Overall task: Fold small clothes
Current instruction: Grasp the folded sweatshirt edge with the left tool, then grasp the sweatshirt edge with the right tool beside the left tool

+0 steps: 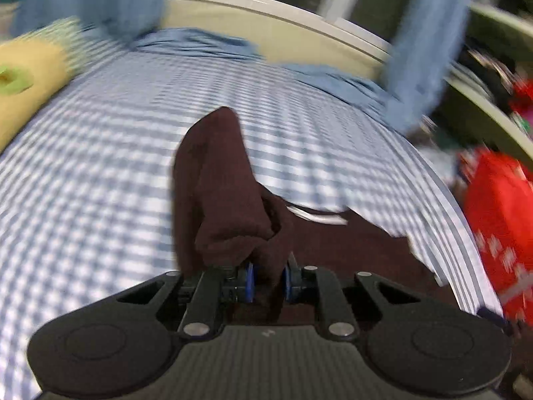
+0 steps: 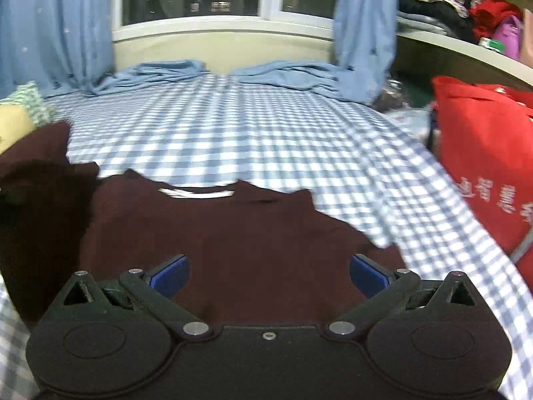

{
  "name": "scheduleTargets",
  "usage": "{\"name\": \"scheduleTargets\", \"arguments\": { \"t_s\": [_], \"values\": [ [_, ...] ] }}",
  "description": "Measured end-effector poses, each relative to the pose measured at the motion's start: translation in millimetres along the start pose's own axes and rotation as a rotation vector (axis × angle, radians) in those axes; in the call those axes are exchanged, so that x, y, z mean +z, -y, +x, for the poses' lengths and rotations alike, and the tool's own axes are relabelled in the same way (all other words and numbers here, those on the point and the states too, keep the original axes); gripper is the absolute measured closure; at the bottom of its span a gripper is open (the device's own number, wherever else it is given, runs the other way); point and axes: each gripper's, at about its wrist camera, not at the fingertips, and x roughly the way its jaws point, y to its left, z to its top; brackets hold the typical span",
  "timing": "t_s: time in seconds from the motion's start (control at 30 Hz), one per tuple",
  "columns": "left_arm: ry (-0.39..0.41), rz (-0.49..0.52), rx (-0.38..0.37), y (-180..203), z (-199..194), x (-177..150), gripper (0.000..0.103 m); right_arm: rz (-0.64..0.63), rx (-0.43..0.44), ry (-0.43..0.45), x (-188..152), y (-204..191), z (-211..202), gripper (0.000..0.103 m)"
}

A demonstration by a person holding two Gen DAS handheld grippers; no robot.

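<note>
The dark maroon knit garment (image 2: 233,233) lies on the blue-and-white checked bed sheet (image 2: 250,126). The left claw (image 1: 268,281) is clenched on a raised fold of it; the right claw (image 2: 269,275) hovers spread wide above it.

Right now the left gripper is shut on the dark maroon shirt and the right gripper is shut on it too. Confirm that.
Not quite. The right wrist view shows the right gripper open above the dark maroon shirt, gripping nothing. The left gripper is shut on it.

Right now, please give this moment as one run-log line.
left gripper: shut on maroon shirt, fold lifted | right gripper: open above shirt | surface: checked bedsheet
</note>
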Motion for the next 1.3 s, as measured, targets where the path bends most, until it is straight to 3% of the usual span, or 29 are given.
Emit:
{"name": "scheduleTargets", "arguments": {
  "t_s": [0.17,0.33,0.5,0.6,0.7,0.83,0.93,1.1,1.17,1.23,1.3],
  "values": [
    [-0.178,0.146,-0.088,40,39,-23,0.086,0.059,-0.046,-0.078,-12,37,13,0.001],
    [-0.228,0.150,-0.097,39,47,-28,0.080,0.128,-0.020,-0.159,-20,52,30,0.001],
    [-0.254,0.129,-0.089,38,38,-31,0.059,0.175,0.111,-0.186,-5,51,50,0.001],
    [-0.250,0.155,-0.065,46,34,-31,0.052,0.183,0.240,-0.213,17,47,74,0.000],
    [-0.251,0.202,-0.025,54,32,-37,0.043,0.148,0.349,-0.311,37,34,102,0.000],
    [-0.254,0.311,0.042,69,34,-49,0.041,0.031,0.407,-0.325,51,9,121,0.000],
    [-0.264,0.351,0.093,77,36,-56,0.038,0.062,0.452,-0.323,64,3,133,0.000],
    [-0.266,0.371,0.155,84,41,-62,0.038,0.112,0.407,-0.326,74,6,156,0.000],
    [-0.248,0.375,0.172,86,40,-62,0.038,0.184,0.470,-0.329,76,13,164,0.001],
    [-0.233,0.380,0.193,89,39,-63,0.039,0.284,0.590,-0.351,77,19,172,0.001],
    [-0.224,0.378,0.193,92,37,-65,0.052,0.358,0.692,-0.376,78,17,182,0.001]
  ]
}}
